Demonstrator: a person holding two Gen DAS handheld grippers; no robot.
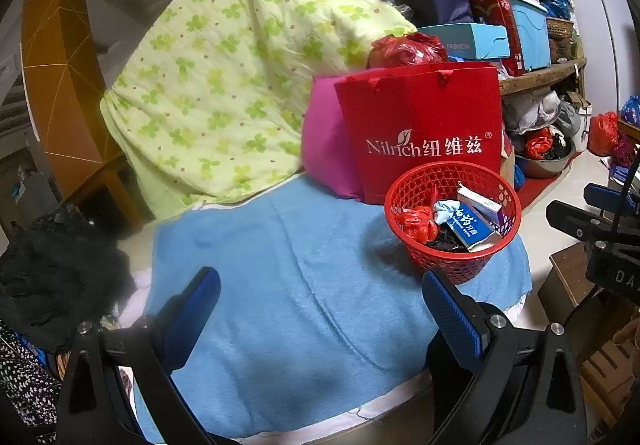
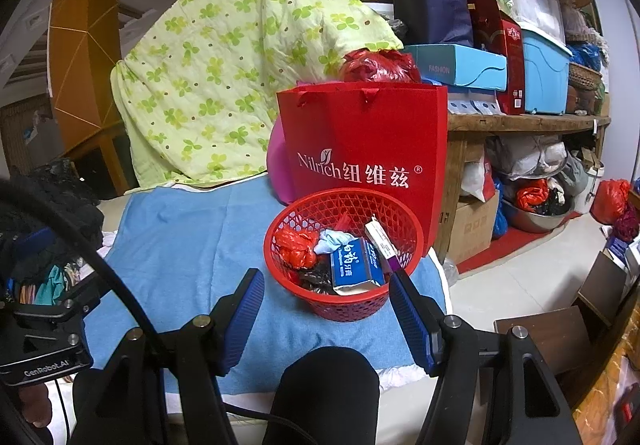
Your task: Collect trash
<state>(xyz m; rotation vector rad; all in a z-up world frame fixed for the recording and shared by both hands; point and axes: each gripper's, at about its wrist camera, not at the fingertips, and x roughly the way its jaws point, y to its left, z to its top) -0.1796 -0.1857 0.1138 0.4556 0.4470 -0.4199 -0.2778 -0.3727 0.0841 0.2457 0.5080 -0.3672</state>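
Note:
A red mesh basket (image 1: pixel 452 221) (image 2: pixel 344 253) stands on a blue towel (image 1: pixel 304 285) (image 2: pixel 180 245). It holds a blue and white carton (image 1: pixel 472 225) (image 2: pixel 356 265), a small white and purple box (image 1: pixel 480 205) (image 2: pixel 382 241), a crumpled red plastic bag (image 1: pixel 418 223) (image 2: pixel 296 245), a pale blue wad (image 1: pixel 446 209) (image 2: pixel 332 239) and dark wrappers. My left gripper (image 1: pixel 320 285) is open and empty over the towel, left of the basket. My right gripper (image 2: pixel 326 297) is open and empty, just in front of the basket.
A red Nilrich paper bag (image 1: pixel 420 133) (image 2: pixel 364 149) and a pink cushion (image 1: pixel 324 149) stand behind the basket. A green floral quilt (image 1: pixel 224 65) (image 2: pixel 224 57) leans at the back. A cluttered wooden shelf (image 2: pixel 520 123) is at right. Dark clothes (image 1: pixel 52 269) lie left.

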